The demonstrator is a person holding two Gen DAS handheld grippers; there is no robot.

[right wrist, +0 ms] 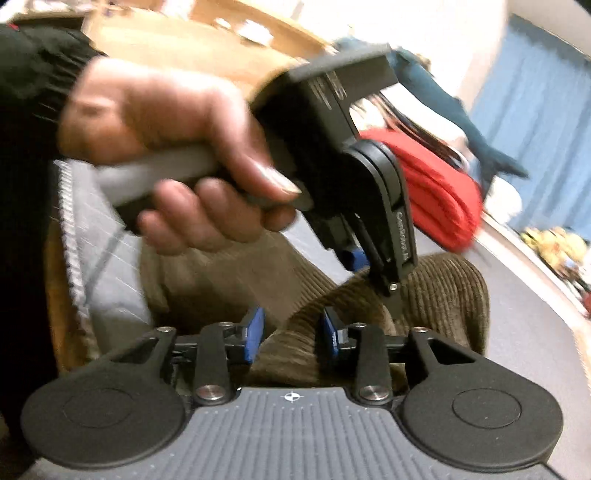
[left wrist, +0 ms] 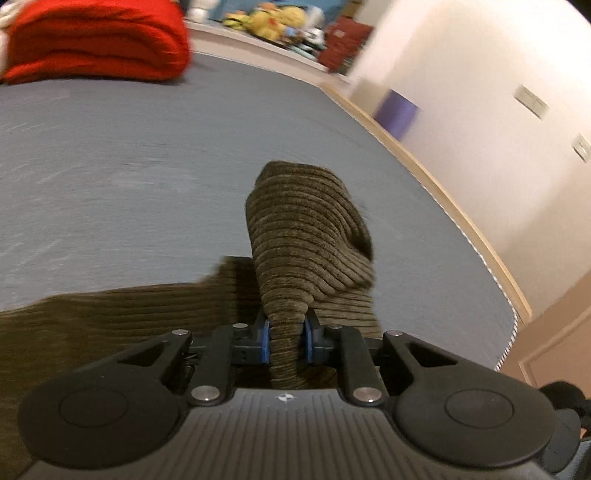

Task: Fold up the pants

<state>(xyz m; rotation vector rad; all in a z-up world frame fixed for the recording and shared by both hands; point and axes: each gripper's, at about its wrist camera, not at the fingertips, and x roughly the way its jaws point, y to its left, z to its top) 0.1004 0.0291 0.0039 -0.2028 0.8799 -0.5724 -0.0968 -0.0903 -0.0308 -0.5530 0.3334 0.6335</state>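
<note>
Corduroy, olive-brown and thickly ribbed, was what both my cameras were full of: the pants (left wrist: 110, 325) lay on the grey bed cover (left wrist: 129, 166), near its closer edge. My left gripper (left wrist: 287, 338) had its blue pads clamped narrow on a bunched-up fold of that fabric, and the pinched piece stood up in a hump right ahead of the lens, hiding part of the cover behind it.

On my right gripper (right wrist: 291, 334) the jaws stood partly apart with a ridge of corduroy running between them. Whether the pads were actually pressing on it I couldn't tell, since the frame was pretty smeared.

Biggest thing in the way on the right wrist view was the person's left hand (right wrist: 177, 147), black sleeve (right wrist: 33, 74) and all, wrapped around the other gripper's handle and sitting just above and in front of my right fingers (right wrist: 255, 332). Really crowded there.

Further off, a folded red blanket (left wrist: 96, 40) sat at the far side of the bed, well apart from the pants, with some yellow plush toys (left wrist: 266, 22) on a ledge beyond it. The wooden bed frame (left wrist: 424, 177) curved along the right side, a pale wall (left wrist: 480, 92) just past it. Between the pants and the blanket the cover was bare, so plenty of room that way.
</note>
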